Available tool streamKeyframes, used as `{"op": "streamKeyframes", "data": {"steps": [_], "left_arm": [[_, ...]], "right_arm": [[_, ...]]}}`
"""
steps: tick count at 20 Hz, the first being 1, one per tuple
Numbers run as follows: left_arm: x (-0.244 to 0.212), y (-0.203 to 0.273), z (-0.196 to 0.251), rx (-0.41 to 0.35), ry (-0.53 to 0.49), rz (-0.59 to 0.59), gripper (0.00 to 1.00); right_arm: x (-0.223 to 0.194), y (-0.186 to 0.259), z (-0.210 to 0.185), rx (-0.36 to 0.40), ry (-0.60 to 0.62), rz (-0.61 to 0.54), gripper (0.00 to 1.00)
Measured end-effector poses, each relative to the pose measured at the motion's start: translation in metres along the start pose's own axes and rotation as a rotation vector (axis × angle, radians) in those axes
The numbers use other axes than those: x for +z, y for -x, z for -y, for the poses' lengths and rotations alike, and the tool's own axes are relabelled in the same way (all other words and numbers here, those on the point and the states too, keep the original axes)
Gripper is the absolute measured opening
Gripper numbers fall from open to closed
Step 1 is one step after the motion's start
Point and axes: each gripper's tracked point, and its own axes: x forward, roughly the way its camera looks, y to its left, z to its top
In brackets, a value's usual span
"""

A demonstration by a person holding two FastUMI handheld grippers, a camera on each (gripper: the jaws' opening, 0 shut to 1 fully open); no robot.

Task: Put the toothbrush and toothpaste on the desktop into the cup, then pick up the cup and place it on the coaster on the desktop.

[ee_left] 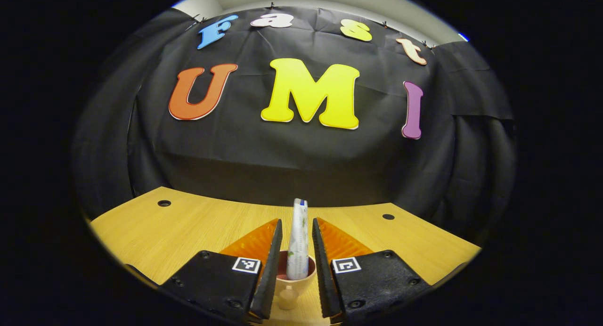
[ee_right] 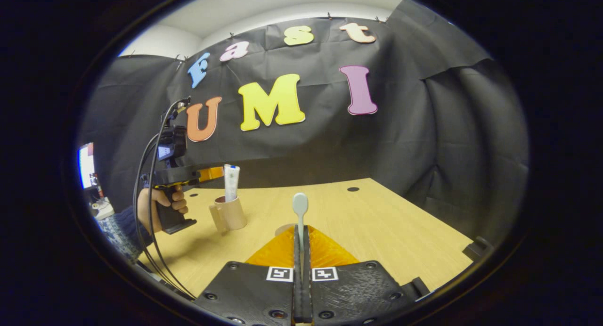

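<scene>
Right gripper view: slim toothbrush point(ee_right: 300, 213), clamped.

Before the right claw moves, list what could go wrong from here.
1. The white toothpaste tube stands tall in the small beige handled cup; bumping it while adding the pale toothbrush could tip the cup.
2. The left claw sits open around the tube, close over the cup, so the right claw may collide with it.
3. The round coaster lies just beyond the right claw's fingers and could be knocked aside.

Toothpaste point(ee_right: 231, 182) upright in cup point(ee_right: 230, 214) on desktop point(ee_right: 386, 227); coaster point(ee_right: 284, 229) right of cup.
</scene>
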Motion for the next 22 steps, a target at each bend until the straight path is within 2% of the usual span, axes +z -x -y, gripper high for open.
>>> {"op": "streamKeyframes", "data": {"steps": [1,2,7,8,9,11,12,14,18,22], "left_arm": [[0.000,0.000,0.000,-0.001,-0.004,0.005,0.49],[0.000,0.000,0.002,-0.004,-0.003,0.005,0.41],[0.000,0.006,0.000,-0.002,-0.003,0.004,0.40],[0.002,0.009,0.000,-0.002,0.000,0.010,0.49],[0.004,0.013,-0.003,0.005,0.002,0.019,0.40],[0.003,0.022,-0.009,0.019,-0.016,0.027,0.39],[-0.001,0.026,-0.014,0.031,-0.041,0.023,0.60],[-0.016,0.037,-0.024,0.044,-0.073,0.002,0.88],[-0.046,0.061,-0.039,0.057,-0.090,-0.070,0.95],[-0.052,0.088,-0.052,0.074,-0.066,-0.068,0.95]], "right_arm": [[0.001,0.000,0.000,0.000,0.000,0.000,0.00],[0.000,0.001,0.001,-0.002,0.001,-0.001,0.00],[0.001,0.002,-0.003,0.000,0.004,-0.003,0.00],[0.001,0.002,-0.004,0.001,0.009,-0.002,0.00],[0.005,0.001,-0.007,0.006,0.015,0.001,0.00],[0.014,-0.005,-0.017,0.025,0.042,0.013,0.00],[0.019,-0.009,-0.025,0.042,0.053,0.015,0.00],[0.032,-0.019,-0.043,0.083,0.046,0.018,0.00],[0.060,-0.045,-0.080,0.134,0.064,0.040,0.00],[0.087,-0.074,-0.112,0.176,0.081,0.072,0.00]]}}
